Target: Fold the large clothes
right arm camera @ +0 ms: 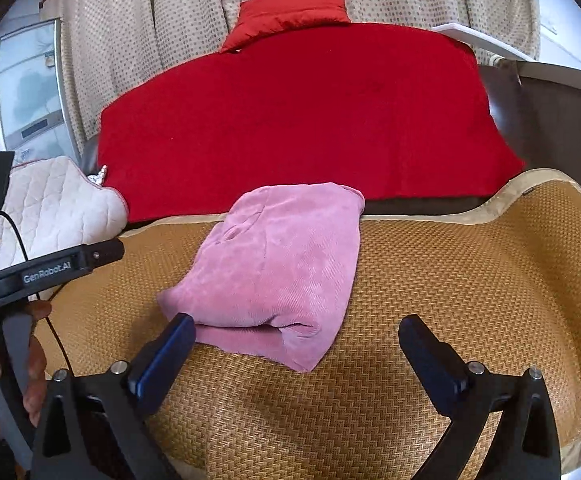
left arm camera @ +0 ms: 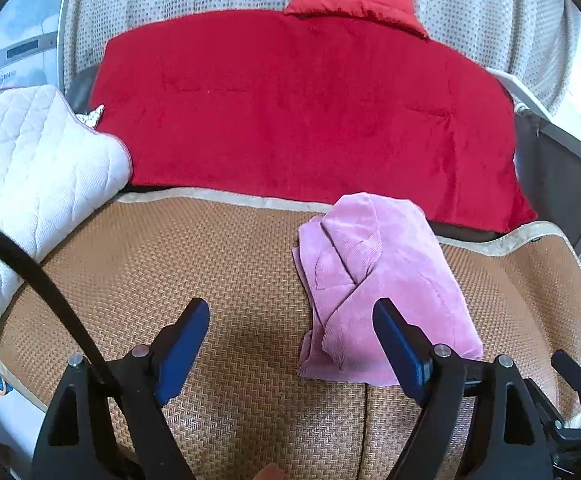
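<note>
We judge the fold done — the pink garment (right arm camera: pixel 274 268) lies folded on the woven mat (right arm camera: pixel 470 280), both our left gripper (left arm camera: pixel 290 320) and right gripper (right arm camera: pixel 296 336) gape empty — next, perhaps setting it aside.

My folded garment (right arm camera: pixel 278 272) lies on the woven mat (right arm camera: pixel 470 280), centre of the frame, its far edge at the mat's rim. Behind it spreads a blanket (right arm camera: pixel 302 120) with a small cushion (right arm camera: pixel 290 12) at its far side, before the curtain (right arm camera: pixel 170 8). A quilted pad (right arm camera: pixel 58 208) sits at mid left.
</note>
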The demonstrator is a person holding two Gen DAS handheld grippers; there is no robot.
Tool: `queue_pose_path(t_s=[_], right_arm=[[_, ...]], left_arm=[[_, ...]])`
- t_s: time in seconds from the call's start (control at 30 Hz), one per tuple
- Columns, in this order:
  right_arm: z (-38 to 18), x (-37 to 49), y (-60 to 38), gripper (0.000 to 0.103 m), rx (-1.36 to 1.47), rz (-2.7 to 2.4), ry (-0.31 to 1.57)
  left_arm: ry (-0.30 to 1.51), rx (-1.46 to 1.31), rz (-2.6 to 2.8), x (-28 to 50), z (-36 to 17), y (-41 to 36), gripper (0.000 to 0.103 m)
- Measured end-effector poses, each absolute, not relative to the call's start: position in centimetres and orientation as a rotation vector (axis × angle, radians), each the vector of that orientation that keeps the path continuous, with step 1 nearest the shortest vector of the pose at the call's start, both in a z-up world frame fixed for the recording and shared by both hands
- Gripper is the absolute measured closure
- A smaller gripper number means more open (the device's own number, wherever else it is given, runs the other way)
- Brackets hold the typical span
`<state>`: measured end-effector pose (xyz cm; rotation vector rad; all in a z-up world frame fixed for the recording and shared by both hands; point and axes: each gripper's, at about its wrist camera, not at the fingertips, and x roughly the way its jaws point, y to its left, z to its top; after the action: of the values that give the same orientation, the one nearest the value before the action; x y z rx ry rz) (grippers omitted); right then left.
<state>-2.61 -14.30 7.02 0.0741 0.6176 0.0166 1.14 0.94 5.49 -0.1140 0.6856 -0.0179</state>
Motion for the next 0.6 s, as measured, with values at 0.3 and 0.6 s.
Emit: queue_pose_path(t_s=[0.3,0.6], right_arm=[[6.0,-2.5,-14.0,0.000,0.088,0.038,0.658],[5.7,-2.7,-14.4,0.000,0.072,-0.011,0.686]], left_arm=[[0.718,-0.050,-0.008,0.9,4.3,0.0,0.012],[0.730,-0.023,0.002,0.7,4.5,-0.8,0.012]])
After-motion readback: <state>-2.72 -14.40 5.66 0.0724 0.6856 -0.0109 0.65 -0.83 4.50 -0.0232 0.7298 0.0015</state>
